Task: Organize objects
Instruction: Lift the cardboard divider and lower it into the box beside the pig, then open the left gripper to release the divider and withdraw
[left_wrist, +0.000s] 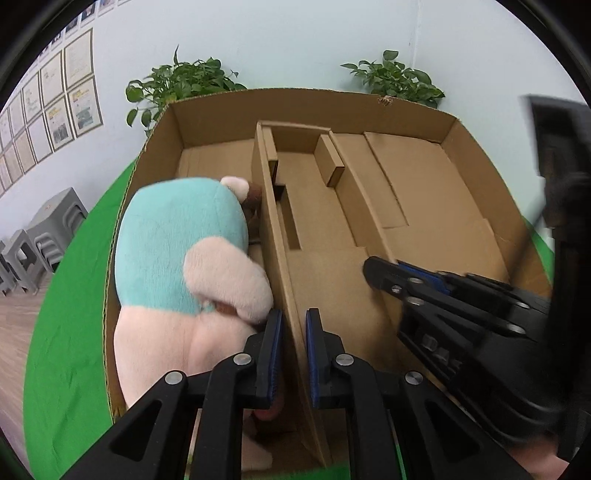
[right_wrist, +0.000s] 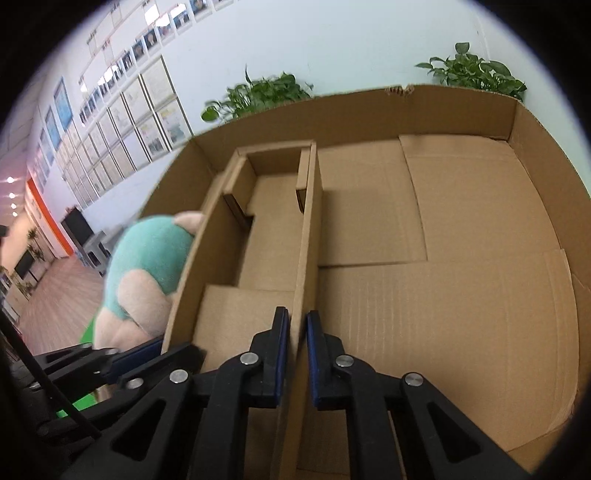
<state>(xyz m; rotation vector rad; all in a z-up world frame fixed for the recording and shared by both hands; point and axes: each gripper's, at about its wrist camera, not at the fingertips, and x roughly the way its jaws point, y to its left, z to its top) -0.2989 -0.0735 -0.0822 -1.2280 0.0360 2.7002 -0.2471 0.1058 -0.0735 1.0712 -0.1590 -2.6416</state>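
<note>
A pale blue wall (left_wrist: 295, 44) fills the upper frame, with framed sheets (left_wrist: 55, 107) at upper left, two potted plants (left_wrist: 181, 85) behind the box, and grey stools (left_wrist: 40, 236) at the left edge. A green cloth (left_wrist: 74, 314) covers the surface at lower left. One open cardboard box (left_wrist: 480, 177) occupies the centre; two upright cardboard dividers split it into three compartments. One plush toy (left_wrist: 177, 243), teal with pale pink limbs, lies in the left compartment against the left divider (left_wrist: 277, 236). The left gripper (left_wrist: 293, 354), bottom centre, is clamped on the left divider. The right gripper (right_wrist: 297, 354) is clamped on the right divider (right_wrist: 308, 229).
</note>
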